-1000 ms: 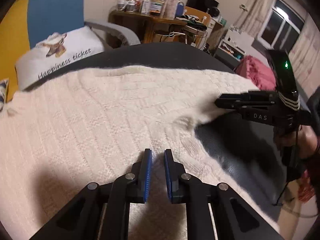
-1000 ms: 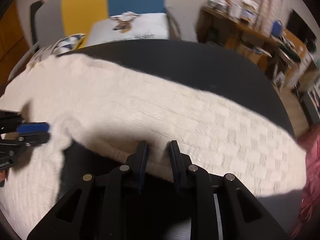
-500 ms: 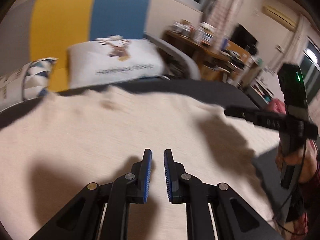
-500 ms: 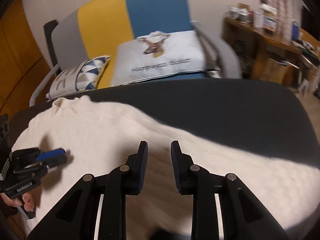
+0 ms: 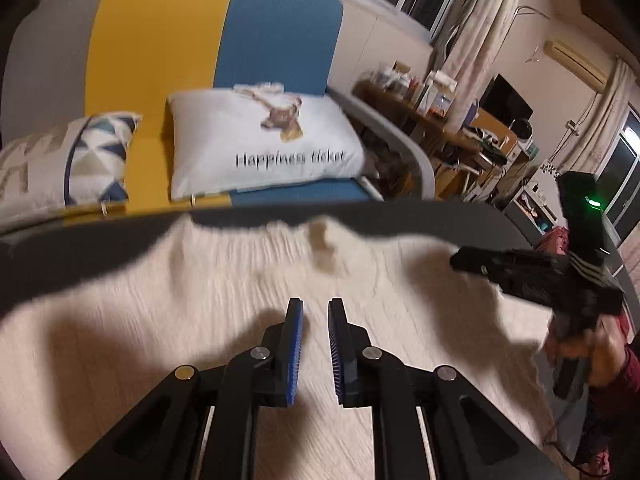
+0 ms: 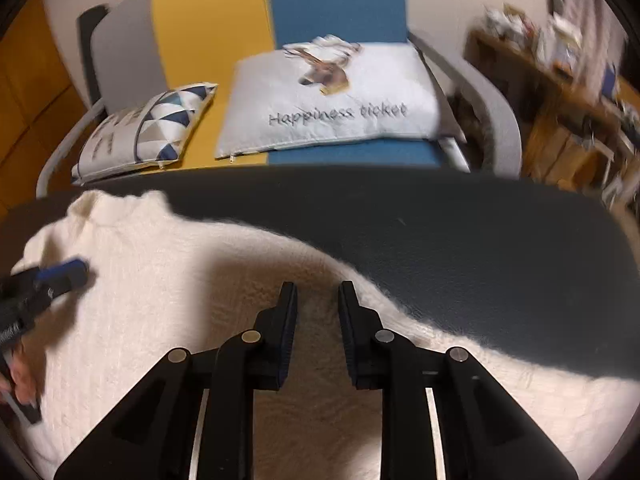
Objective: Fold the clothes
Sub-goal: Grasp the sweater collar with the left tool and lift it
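Note:
A cream knitted sweater (image 5: 208,300) lies spread on a dark table (image 5: 80,264); it also shows in the right wrist view (image 6: 160,312), with its collar at the far left. My left gripper (image 5: 315,312) hovers above the sweater's middle, jaws slightly apart and empty. My right gripper (image 6: 317,300) hovers over the sweater near its far edge, jaws slightly apart and empty. The right gripper appears in the left wrist view (image 5: 520,272) at the right; the left gripper appears in the right wrist view (image 6: 60,276) at the left.
Behind the table (image 6: 440,220) stands a sofa with a yellow and blue back (image 5: 208,40), a white "Happiness ticket" pillow (image 5: 260,148) and a triangle-patterned pillow (image 5: 80,156). A cluttered wooden desk (image 5: 440,120) stands at the back right.
Both grippers have lifted and tilted up from the sweater's sleeve area toward its far edge, so the sofa and pillows now fill the upper view. Neither holds cloth.

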`<state>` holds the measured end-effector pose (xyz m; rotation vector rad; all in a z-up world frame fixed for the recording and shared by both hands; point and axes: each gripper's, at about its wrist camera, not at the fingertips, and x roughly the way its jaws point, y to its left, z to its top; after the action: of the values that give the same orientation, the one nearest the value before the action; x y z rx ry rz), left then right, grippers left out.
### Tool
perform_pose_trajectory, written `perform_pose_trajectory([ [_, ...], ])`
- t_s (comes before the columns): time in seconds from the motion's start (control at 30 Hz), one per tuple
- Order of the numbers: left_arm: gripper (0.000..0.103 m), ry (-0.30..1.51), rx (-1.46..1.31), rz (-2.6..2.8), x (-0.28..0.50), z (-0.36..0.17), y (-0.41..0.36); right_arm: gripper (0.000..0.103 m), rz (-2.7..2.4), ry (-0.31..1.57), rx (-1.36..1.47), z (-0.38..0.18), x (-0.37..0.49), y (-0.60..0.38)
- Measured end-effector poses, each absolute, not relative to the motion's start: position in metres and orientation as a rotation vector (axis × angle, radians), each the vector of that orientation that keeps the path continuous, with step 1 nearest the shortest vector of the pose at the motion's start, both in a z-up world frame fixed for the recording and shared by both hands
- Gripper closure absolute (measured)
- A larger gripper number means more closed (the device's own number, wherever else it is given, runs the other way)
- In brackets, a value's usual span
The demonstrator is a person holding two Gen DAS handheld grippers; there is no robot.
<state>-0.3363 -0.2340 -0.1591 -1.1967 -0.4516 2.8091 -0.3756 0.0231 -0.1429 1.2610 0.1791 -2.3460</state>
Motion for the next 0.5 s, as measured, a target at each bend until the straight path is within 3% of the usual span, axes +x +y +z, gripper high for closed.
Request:
perform_pose_trajectory([
  [0.2, 0.091, -0.399, -1.266, 2.846, -0.353, -0.17, -0.252, 0.079, -2.167, 0.261, 1.105, -0.126, -0.368, -0.056],
  [0.33, 0.091, -0.524, -1.278, 2.801, -0.349, -0.184, -0.268, 0.081, -2.217, 0.39, 1.18, -0.156, -0.388, -0.083],
  [0.5, 0.092, -0.578, -1.271, 2.785, -0.348, -0.184, -0.273, 0.082, -2.301, 0.204, 1.189, -0.158, -0.397, -0.051],
])
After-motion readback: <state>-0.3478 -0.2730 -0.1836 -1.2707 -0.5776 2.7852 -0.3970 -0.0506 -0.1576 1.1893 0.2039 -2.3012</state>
